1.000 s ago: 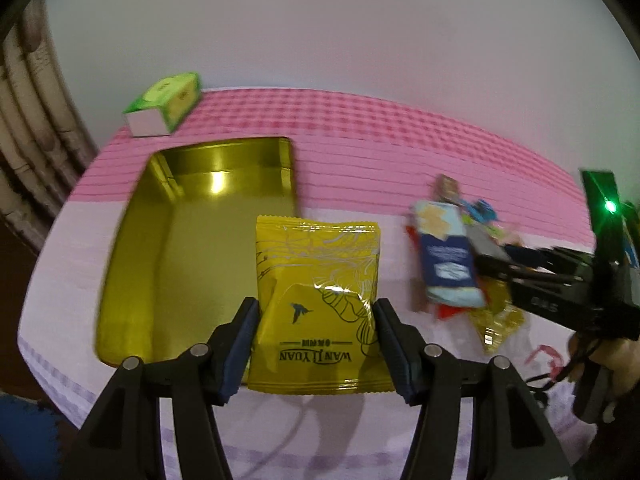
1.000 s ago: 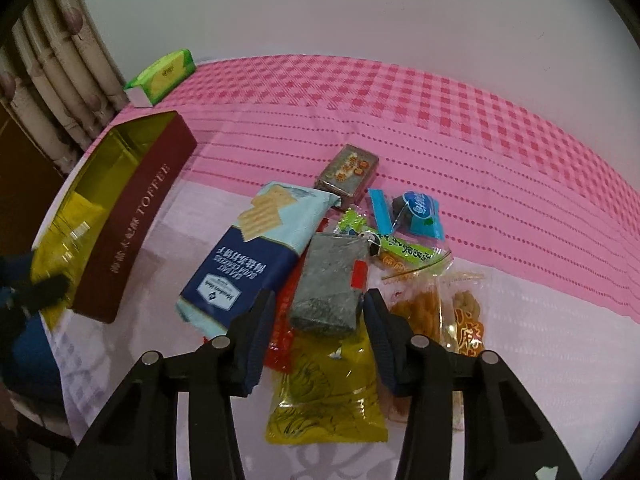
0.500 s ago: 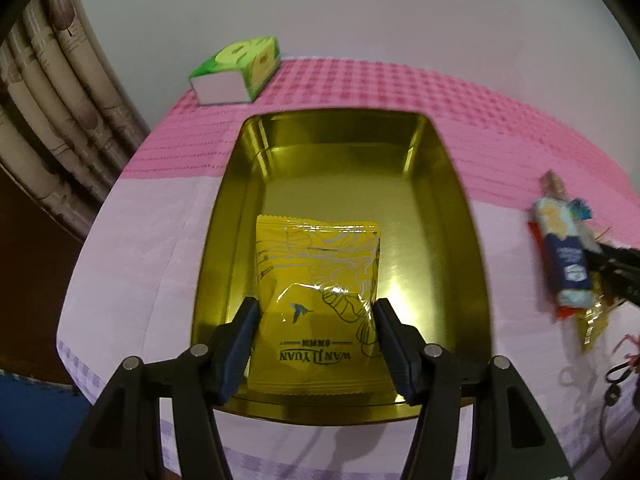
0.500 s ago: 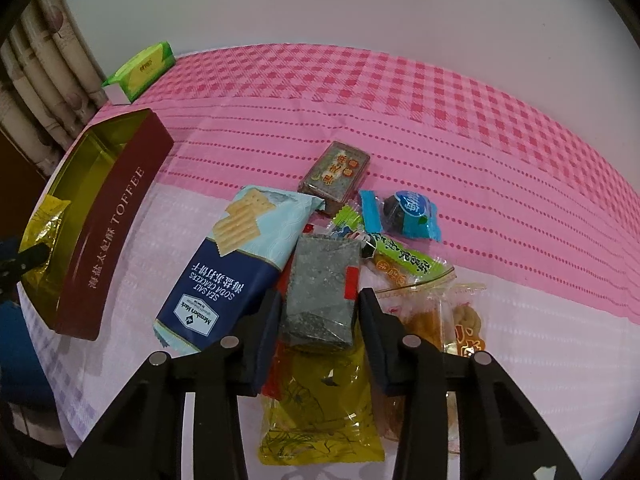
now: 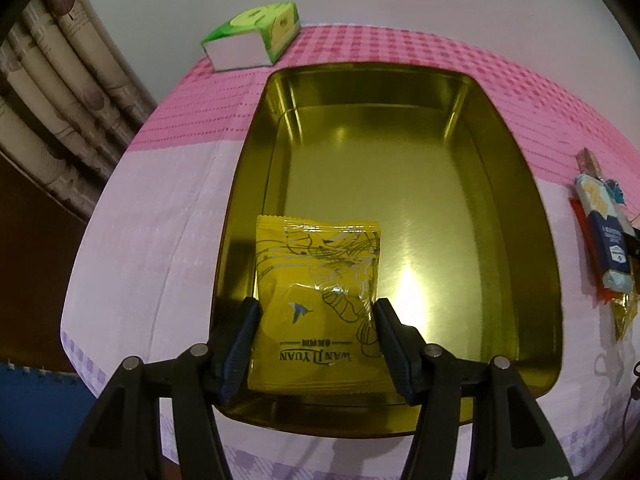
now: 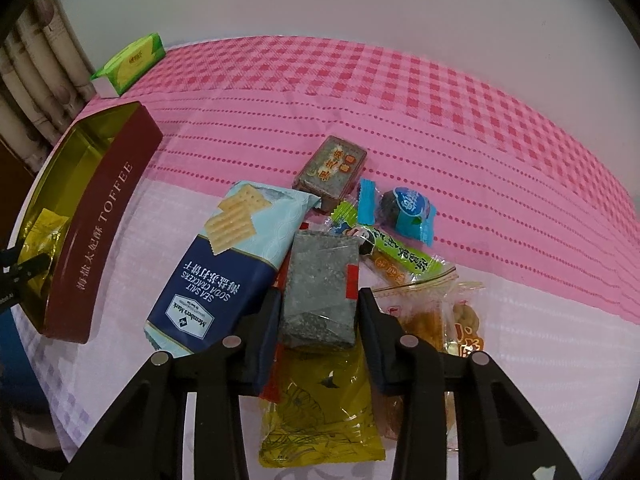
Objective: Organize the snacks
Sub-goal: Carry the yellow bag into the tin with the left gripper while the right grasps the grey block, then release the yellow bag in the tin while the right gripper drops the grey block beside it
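Since a second ago: your left claw [image 5: 316, 332] carried yellow Wanjiyuan packet [image 5: 316, 280] from table [image 5: 160, 208] to over gold toffee tin [image 5: 516, 208]; right claw [image 6: 318, 334] jaws have just been closing round grey snack bar [image 6: 320, 292] atop snack pile.

Left: jaws pinch packet sides, packet low inside tin's near left corner. Lower until it rests on floor, then spread jaws wide, lift straight.

Right: confirm pads bite bar only, not soda cracker pack [image 6: 228, 264] beside it.

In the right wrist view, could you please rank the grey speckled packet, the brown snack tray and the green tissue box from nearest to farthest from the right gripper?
1. Grey speckled packet: between the right gripper fingers.
2. Brown snack tray: farther back, just past the pile.
3. Green tissue box: far left corner of the table.
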`<state>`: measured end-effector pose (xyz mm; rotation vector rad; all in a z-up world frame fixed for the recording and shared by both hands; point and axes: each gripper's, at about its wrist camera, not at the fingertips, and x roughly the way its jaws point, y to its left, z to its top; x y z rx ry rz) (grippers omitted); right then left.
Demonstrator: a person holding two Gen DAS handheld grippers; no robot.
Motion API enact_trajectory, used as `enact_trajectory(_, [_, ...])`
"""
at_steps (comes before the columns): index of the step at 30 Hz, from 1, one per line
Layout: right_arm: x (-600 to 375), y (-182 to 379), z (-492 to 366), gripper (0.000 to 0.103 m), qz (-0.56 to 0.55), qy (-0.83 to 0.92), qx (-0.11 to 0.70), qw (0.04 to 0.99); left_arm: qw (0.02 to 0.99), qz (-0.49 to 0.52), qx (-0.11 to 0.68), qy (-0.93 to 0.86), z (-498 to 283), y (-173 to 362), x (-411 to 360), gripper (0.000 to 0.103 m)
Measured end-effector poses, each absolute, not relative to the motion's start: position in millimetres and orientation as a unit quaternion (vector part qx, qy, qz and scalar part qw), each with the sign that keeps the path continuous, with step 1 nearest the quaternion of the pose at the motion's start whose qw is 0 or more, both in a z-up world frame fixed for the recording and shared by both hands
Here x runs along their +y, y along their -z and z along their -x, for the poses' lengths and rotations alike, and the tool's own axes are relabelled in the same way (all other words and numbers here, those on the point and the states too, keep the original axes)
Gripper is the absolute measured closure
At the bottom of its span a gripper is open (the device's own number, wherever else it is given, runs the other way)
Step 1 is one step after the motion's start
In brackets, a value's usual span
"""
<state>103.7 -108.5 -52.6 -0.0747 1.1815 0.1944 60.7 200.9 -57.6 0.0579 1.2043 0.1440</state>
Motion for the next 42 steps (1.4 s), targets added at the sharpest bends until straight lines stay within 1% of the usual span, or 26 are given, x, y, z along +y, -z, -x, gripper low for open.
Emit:
enact_trajectory(7, [-112.4,44.8,-94.1,0.070,0.023,-0.082,0.546,0.834,0.817,-0.026,0.572,-0.067,-63.2,62.6,202.2,0.043])
enact_trajectory(15, [-107.0,20.6,-79.6,0.071,0.011,-0.084,0.527,0.846,0.820,-0.010,0.570,-0.057,-63.4,56.6,204.4,0.043])
enact_trajectory(18, [-96.0,9.5,-74.4,0.071,0.013,-0.096,0.517,0.850,0.830,0.005,0.555,-0.046,-61.5,45.6,206.7,0.039])
enact_trajectory(23, [-58.4,-11.5,-62.7,0.071,0.021,-0.138,0.501,0.854,0.841,0.016,0.538,-0.057,-57.1,31.1,212.9,0.039])
enact_trajectory(29, [5.4,-19.5,-52.8,0.071,0.032,-0.196,0.493,0.847,0.854,0.035,0.510,-0.091,-43.1,11.6,231.9,0.039])
enact_trajectory(36, [72.0,-7.6,-48.2,0.071,0.041,-0.247,0.502,0.828,0.850,0.056,0.502,-0.151,-18.8,5.3,263.2,0.039])
enact_trajectory(42, [113.5,6.9,-51.2,0.071,0.069,-0.258,0.509,0.818,0.842,0.095,0.500,-0.179,1.6,5.8,287.3,0.039])
